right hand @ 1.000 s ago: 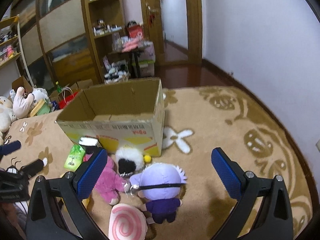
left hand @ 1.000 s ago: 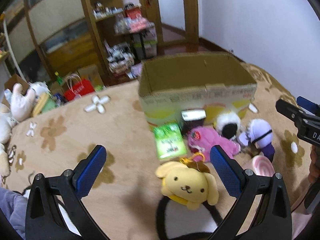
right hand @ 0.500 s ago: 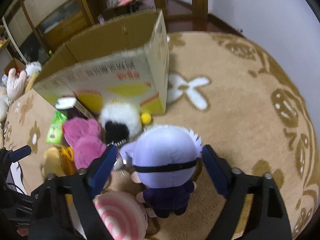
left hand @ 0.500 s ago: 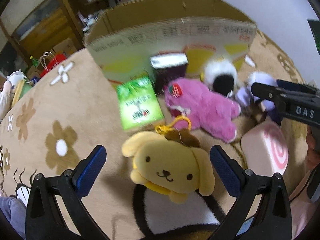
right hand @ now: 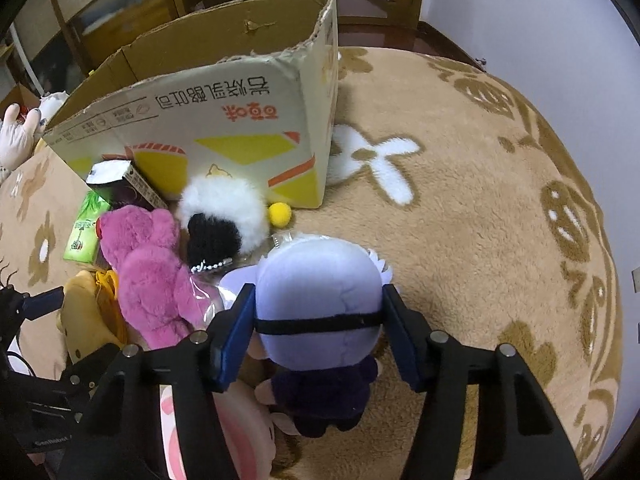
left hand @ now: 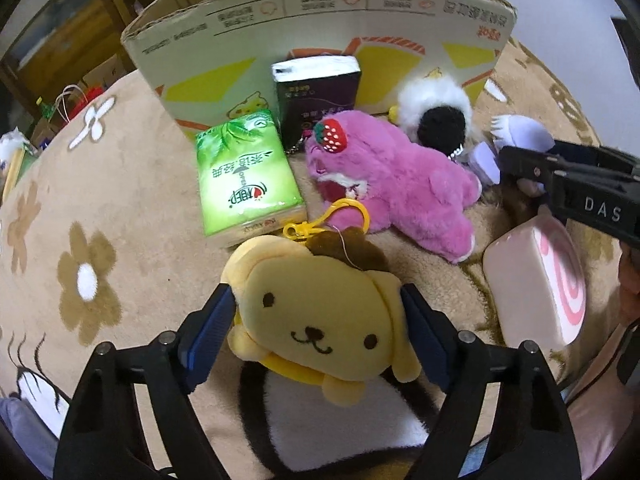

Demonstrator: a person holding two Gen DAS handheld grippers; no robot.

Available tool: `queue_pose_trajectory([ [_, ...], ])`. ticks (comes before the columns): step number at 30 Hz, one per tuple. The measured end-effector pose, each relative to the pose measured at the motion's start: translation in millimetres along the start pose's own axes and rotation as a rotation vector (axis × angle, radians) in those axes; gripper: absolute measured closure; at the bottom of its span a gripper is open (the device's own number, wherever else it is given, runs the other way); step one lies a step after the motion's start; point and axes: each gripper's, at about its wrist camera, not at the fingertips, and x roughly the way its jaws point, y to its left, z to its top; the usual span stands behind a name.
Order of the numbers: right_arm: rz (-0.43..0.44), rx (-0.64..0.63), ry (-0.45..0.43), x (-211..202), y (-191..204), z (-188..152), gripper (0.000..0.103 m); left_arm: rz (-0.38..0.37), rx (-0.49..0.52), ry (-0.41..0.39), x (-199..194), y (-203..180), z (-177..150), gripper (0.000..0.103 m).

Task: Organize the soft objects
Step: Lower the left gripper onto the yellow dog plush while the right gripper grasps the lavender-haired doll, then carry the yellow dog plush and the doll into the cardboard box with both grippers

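Observation:
A yellow dog plush (left hand: 320,320) with a yellow clip lies on the beige carpet, face up. My left gripper (left hand: 316,300) straddles its head, jaws closing, and both blue pads touch the head's sides. A purple-haired doll (right hand: 316,276) with a black eye band lies near the box corner. My right gripper (right hand: 319,296) is around its head, jaws closing, with the pads against it on both sides. Between the two toys lie a pink bear (left hand: 400,184), a white-and-black fluffy toy (left hand: 436,112) and a pink swirl cushion (left hand: 536,284).
An open cardboard box (left hand: 320,8) stands just behind the toys. A green tissue pack (left hand: 244,176) and a dark tissue pack (left hand: 316,92) lie against it. A yellow pom-pom (right hand: 280,214) sits by its corner. Carpet (right hand: 480,220) stretches to the right; shelves and clutter stand behind.
Both grippers dropped toward the carpet and tipped downward. The left jaws narrowed onto the yellow dog's head, and the right jaws narrowed onto the purple doll's head.

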Motion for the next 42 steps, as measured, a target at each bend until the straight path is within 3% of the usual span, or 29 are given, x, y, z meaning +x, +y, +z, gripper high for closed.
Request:
queue_pose_trajectory([
  [5, 0.021, 0.011, -0.029, -11, -2, 0, 0.039, -0.018, -0.017, -0.021, -12, 10, -2, 0.032],
  [9, 0.032, 0.01, -0.071, -31, 0, -5, 0.039, 0.033, -0.009, -0.047, -21, 15, -9, 0.034],
  [12, 0.042, 0.014, -0.096, -44, 0, -8, 0.039, 0.023, -0.014, -0.046, -24, 14, -12, 0.036],
  [16, 0.055, 0.01, -0.185, -68, 3, -11, 0.039, 0.048, -0.027, -0.095, -38, 16, -13, 0.036],
  [26, 0.075, -0.013, -0.374, -106, 2, -10, 0.039, 0.122, -0.108, -0.372, -105, 29, -16, 0.036],
  [33, 0.098, -0.024, -0.477, -127, 5, -3, 0.039, 0.208, -0.08, -0.592, -144, 30, -9, 0.036],
  [37, 0.108, -0.022, -0.492, -128, 8, 7, 0.039, 0.248, -0.04, -0.653, -150, 23, 3, 0.036],
  [42, 0.116, -0.033, -0.52, -128, 10, 22, 0.039, 0.229, -0.014, -0.687, -152, 19, 24, 0.036],
])
